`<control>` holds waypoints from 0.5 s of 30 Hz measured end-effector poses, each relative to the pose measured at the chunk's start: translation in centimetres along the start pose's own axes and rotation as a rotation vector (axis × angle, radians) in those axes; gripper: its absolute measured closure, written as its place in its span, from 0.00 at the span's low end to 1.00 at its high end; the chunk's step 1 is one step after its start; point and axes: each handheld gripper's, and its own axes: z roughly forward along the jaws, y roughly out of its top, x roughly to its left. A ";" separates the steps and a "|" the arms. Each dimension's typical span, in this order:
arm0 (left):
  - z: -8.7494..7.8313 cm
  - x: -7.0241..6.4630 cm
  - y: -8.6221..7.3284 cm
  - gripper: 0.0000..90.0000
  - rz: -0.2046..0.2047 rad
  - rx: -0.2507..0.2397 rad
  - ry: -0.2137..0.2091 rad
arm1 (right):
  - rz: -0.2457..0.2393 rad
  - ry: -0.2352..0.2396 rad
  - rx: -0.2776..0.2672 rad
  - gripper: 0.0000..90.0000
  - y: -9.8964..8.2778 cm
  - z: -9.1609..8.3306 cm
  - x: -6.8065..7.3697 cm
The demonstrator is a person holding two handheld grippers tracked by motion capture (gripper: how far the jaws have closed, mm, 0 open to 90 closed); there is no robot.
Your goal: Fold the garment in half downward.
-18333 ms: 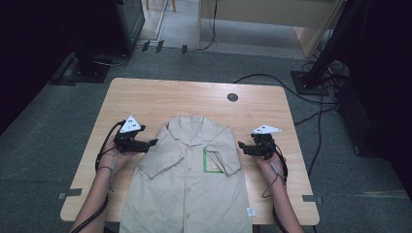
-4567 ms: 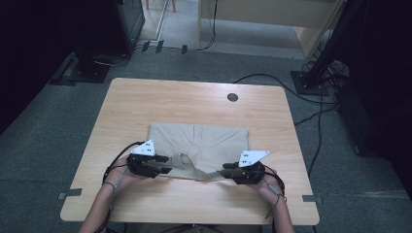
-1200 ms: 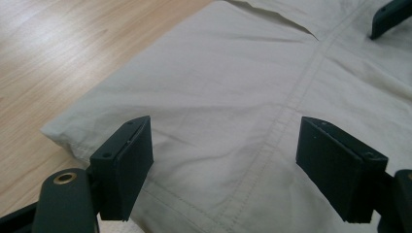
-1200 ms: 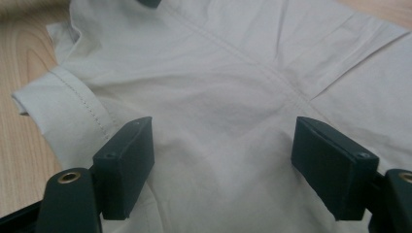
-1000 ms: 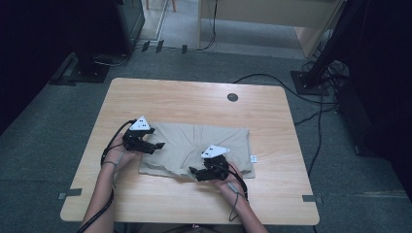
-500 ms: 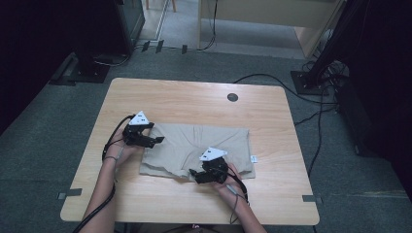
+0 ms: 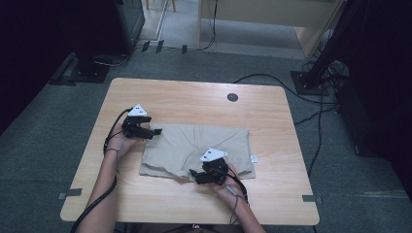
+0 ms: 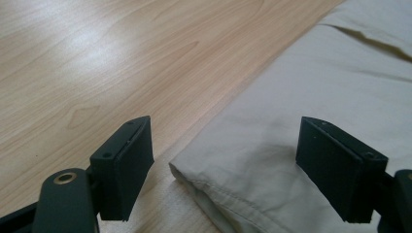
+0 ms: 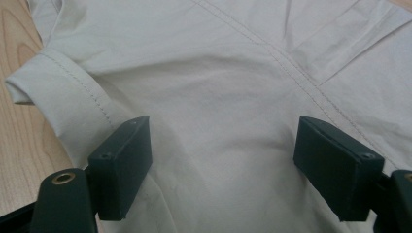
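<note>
**Onlooker A:** A person folds a beige shirt [image 7: 194,148] on a wooden table [image 7: 272,116], a gripper in each hand. The left gripper [image 7: 154,131] hangs at the far left corner of the folded cloth, jaws spread wide and holding nothing.

**Onlooker B:** In the left gripper view that corner's hem [image 8: 228,194] lies between the two black jaws, nearer the left one, and neither pad touches it. The bare table runs off to that jaw's left.

**Onlooker A:** And the right gripper [image 7: 194,175] sits over the shirt's near edge, jaws also wide apart, nothing pinched. In the right gripper view the cloth spreads ahead of and beneath both jaws, with a sleeve cuff [image 9: 43,90] off to the left.

**Onlooker B:** What could go wrong, as you see it?

**Onlooker A:** The left jaws may close on the top layer alone. Then the lift would peel the fold open instead of carrying the whole stack over.

**Onlooker B:** I'd worry about the right side too. With those jaws open it seems to pin nothing, so a pull from the left could drag the whole shirt across the table and skew the edges.

**Onlooker A:** And that loose cuff could flop out and spoil the next fold.
</note>
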 end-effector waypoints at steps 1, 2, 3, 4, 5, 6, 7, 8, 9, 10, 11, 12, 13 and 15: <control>0.1 0.0 0.0 0.24 0.001 0.003 -0.003 | -0.001 -0.001 -0.001 0.23 0.0 0.0 0.0; 0.2 0.0 -0.1 0.24 0.002 0.001 -0.005 | -0.001 -0.001 -0.001 0.23 0.0 0.0 0.0; 0.3 0.1 -0.2 0.24 0.001 0.001 -0.008 | -0.001 -0.001 -0.001 0.23 0.0 0.0 0.0; 0.3 0.2 -0.2 0.24 0.001 0.000 -0.007 | 0.000 -0.001 -0.001 0.23 0.0 0.0 0.0; 0.4 0.3 -0.3 0.24 0.000 0.002 -0.009 | 0.001 -0.002 -0.001 0.23 0.0 0.0 0.0; 0.5 0.3 -0.4 0.24 -0.001 0.005 -0.009 | 0.003 -0.003 0.000 0.23 0.0 0.0 0.0; 0.5 0.4 -0.5 0.24 -0.007 0.008 -0.008 | 0.004 -0.003 0.000 0.23 0.0 0.0 0.0; 0.6 0.4 -0.6 0.24 -0.012 0.017 -0.006 | 0.006 -0.004 0.000 0.23 0.0 0.0 0.1; 0.5 0.4 -0.6 0.24 -0.002 0.012 0.001 | 0.006 -0.005 0.000 0.23 0.0 0.0 0.1; 0.5 0.4 -0.6 0.24 0.004 0.011 0.004 | 0.007 -0.006 0.000 0.23 0.0 -0.1 0.1; 0.5 0.4 -0.6 0.24 -0.002 0.016 0.002 | 0.008 -0.007 0.000 0.23 -0.1 -0.1 0.1; 0.5 0.5 -0.6 0.24 -0.005 0.019 0.003 | 0.009 -0.008 0.000 0.23 -0.1 -0.1 0.1; 0.5 0.5 -0.6 0.24 -0.006 0.020 0.002 | 0.009 -0.008 0.000 0.23 -0.1 -0.1 0.1; 0.5 0.5 -0.6 0.24 -0.008 0.020 0.002 | 0.010 -0.009 -0.001 0.23 -0.1 -0.1 0.1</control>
